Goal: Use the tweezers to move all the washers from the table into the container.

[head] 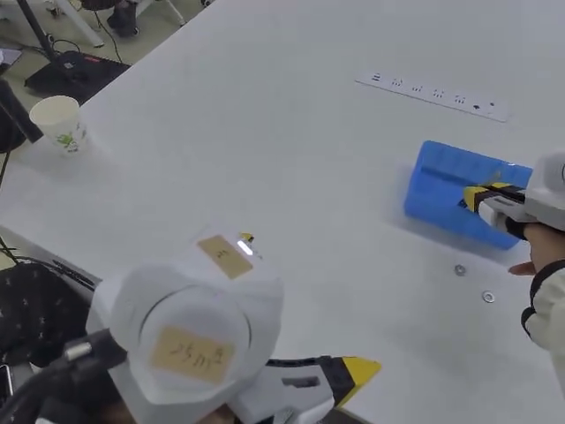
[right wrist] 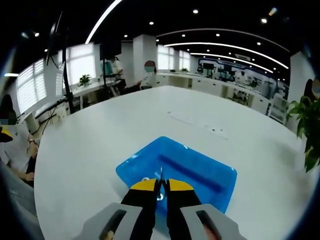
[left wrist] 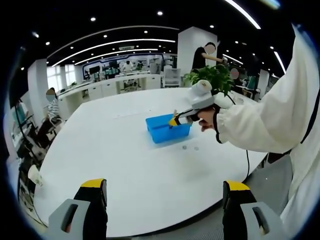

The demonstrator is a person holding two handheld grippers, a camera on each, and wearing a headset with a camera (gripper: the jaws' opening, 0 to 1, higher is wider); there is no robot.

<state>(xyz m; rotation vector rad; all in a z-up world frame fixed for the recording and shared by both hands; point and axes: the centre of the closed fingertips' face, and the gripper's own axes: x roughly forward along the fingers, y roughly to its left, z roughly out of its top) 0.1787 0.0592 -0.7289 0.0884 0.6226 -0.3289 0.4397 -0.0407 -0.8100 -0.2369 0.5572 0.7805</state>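
Note:
A blue container [head: 459, 190] lies on the white table at the right. My right gripper [right wrist: 161, 186] is shut on thin tweezers [right wrist: 161, 175], whose tip points down into the container [right wrist: 200, 172]. I cannot tell whether the tip carries a washer. Two washers [head: 459, 270] [head: 488, 297] lie on the table just in front of the container, also seen as washers [left wrist: 184, 147] from the left side. My left gripper [left wrist: 164, 187] is open and holds nothing, low at the near table edge, well away from the container [left wrist: 167, 129]. One of its yellow fingertips [head: 357, 371] shows at the bottom of the head view.
A paper cup [head: 60, 124] stands at the table's far left edge. A white power strip [head: 433, 95] lies beyond the container. Bare tabletop [head: 291, 168] spans the middle. A person's sleeve [left wrist: 260, 120] reaches in from the right. People and desks stand in the background.

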